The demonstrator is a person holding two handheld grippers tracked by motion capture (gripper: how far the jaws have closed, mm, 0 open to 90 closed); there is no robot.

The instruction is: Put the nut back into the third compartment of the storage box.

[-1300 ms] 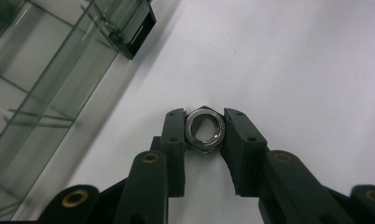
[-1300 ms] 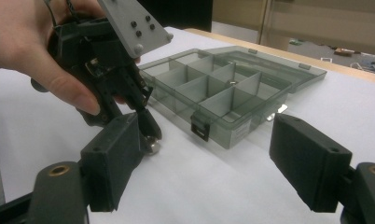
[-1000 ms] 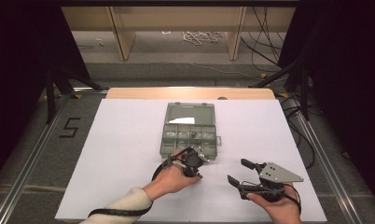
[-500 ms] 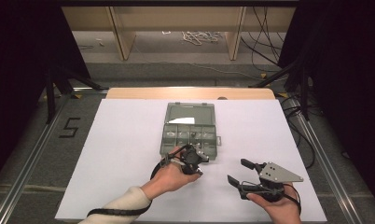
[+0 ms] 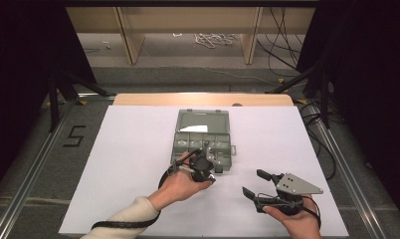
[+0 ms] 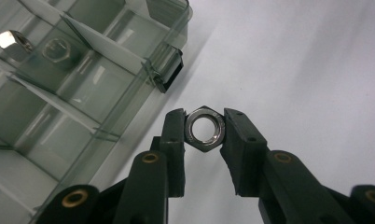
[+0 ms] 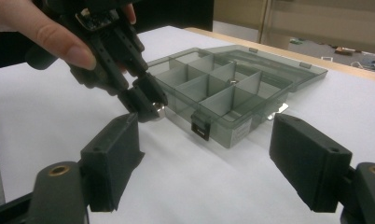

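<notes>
The left tool (image 6: 204,133) pinches a steel nut (image 6: 204,129) by its flats, just above the white table (image 6: 307,60) and right beside the front wall of the clear plastic box (image 6: 83,88). It's a thin grip on smooth metal, so any twist or slack in the squeeze could let the nut pop out and roll off. Lift too low and it could clip the box's latch (image 6: 169,74). The right tool (image 7: 204,158) waits wide open and empty nearby, well clear of the box.
</notes>
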